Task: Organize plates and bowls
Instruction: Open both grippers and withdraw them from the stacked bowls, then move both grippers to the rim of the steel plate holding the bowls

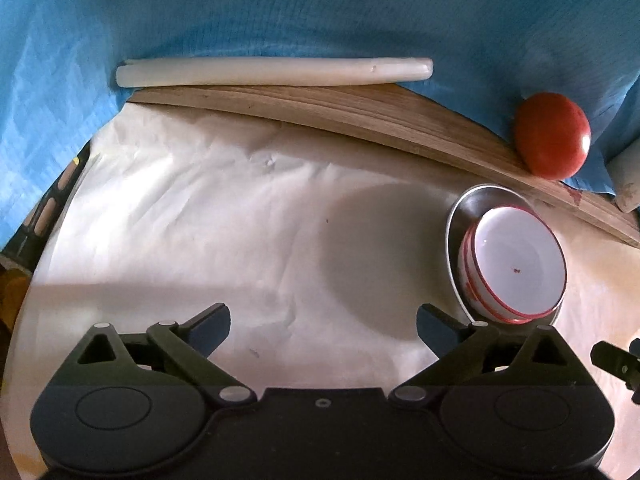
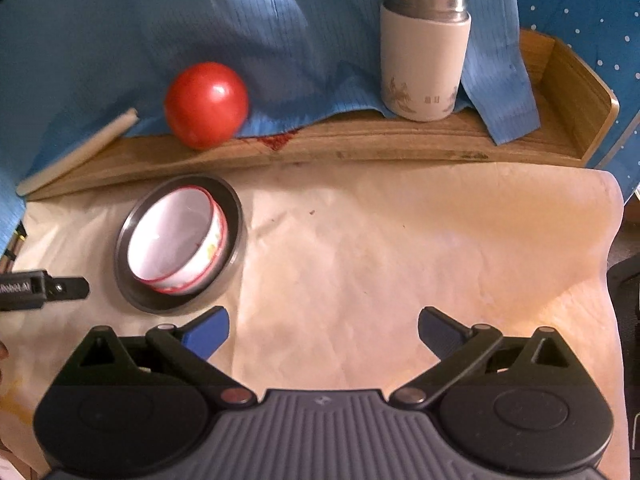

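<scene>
The bowl (image 2: 178, 240) already sits in the plate (image 2: 132, 216); both your hand-held grippers (image 1: 323, 330) (image 2: 323, 330) gape empty; nothing visibly remains.

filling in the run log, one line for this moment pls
left gripper open, empty | right gripper open, empty | bowl sits in metal plate | paper-covered table
</scene>
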A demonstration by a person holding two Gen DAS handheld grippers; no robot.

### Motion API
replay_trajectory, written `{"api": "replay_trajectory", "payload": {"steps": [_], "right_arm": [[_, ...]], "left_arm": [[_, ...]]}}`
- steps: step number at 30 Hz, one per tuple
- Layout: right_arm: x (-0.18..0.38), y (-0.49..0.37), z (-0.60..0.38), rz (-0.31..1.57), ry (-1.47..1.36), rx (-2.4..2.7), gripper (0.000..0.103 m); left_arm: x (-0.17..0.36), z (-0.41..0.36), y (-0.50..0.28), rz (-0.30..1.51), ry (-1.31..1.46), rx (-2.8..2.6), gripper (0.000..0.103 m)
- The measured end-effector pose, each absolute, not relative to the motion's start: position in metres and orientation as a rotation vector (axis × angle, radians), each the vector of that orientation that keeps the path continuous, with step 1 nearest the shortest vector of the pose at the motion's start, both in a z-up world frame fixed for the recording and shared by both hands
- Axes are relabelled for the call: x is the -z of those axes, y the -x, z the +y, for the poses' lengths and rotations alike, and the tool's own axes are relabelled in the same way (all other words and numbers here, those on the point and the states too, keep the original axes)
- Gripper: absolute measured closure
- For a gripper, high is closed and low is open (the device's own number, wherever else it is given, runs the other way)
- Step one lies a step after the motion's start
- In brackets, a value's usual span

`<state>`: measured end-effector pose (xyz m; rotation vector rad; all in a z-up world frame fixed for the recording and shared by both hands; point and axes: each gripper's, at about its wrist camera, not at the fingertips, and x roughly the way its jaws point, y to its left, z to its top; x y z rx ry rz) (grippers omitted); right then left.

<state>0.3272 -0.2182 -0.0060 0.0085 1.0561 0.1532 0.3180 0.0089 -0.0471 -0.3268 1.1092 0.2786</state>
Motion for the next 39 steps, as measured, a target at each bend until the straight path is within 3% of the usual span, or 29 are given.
{"api": "replay_trajectory", "payload": {"steps": [39], "right_arm": [[0.007,-0.388,-0.198,1.085,0.065,-0.194,0.0]], "left_arm": [[0.067,0.009,-0.384,1.203,0.129,-0.219,0.003]]}}
